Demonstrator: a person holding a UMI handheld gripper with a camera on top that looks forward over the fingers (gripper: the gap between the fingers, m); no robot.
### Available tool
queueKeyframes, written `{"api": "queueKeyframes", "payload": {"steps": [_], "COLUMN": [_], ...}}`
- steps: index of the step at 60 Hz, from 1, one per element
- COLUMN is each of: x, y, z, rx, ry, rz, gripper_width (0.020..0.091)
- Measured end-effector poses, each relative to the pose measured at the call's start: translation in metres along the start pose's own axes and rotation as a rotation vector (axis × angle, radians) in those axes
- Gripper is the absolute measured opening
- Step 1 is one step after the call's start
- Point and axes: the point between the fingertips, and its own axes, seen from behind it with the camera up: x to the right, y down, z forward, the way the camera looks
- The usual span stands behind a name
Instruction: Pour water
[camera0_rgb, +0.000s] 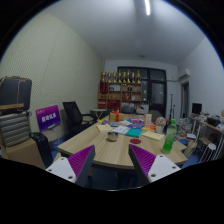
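My gripper (111, 164) is held high over the near edge of a long wooden table (110, 150). Its two fingers with purple pads (82, 159) stand wide apart, and nothing is between them. Far beyond the fingers, to the right on the table, stands a green bottle (170, 137) among cups and small items. A small dark bowl (110, 137) and a red round lid-like thing (135, 142) lie just beyond the fingers on the tabletop.
Papers and a blue sheet (133, 130) cover the table's far part. Black office chairs (73, 113) stand to the left, near a purple sign (47, 117). A shelf with trophies (122, 90) lines the back wall. Stacked bins (14, 110) stand at the far left.
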Motion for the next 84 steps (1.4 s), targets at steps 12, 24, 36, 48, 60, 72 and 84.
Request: {"api": "queueKeyframes", "payload": {"steps": [12, 24, 36, 48, 60, 72, 84], "x": [0.016, 0.08, 0.226, 0.322, 0.368, 0.384, 0.382], "y": [0.025, 0.033, 0.052, 0.081, 0.081, 0.07, 0.069], "z": [0.033, 0.055, 0.119, 0.19, 0.247, 0.288, 0.295], "rx": [-0.027, 0.007, 0.021, -0.001, 0.012, 0.027, 0.06], "ry": [0.012, 0.076, 0.232, 0.329, 0.348, 0.338, 0.391], "rz": [0.024, -0.012, -0.011, -0.012, 0.043, 0.097, 0.035], "gripper_width": [0.0842, 0.0836, 0.0838, 0.0828, 0.0818, 0.054, 0.0496]}}
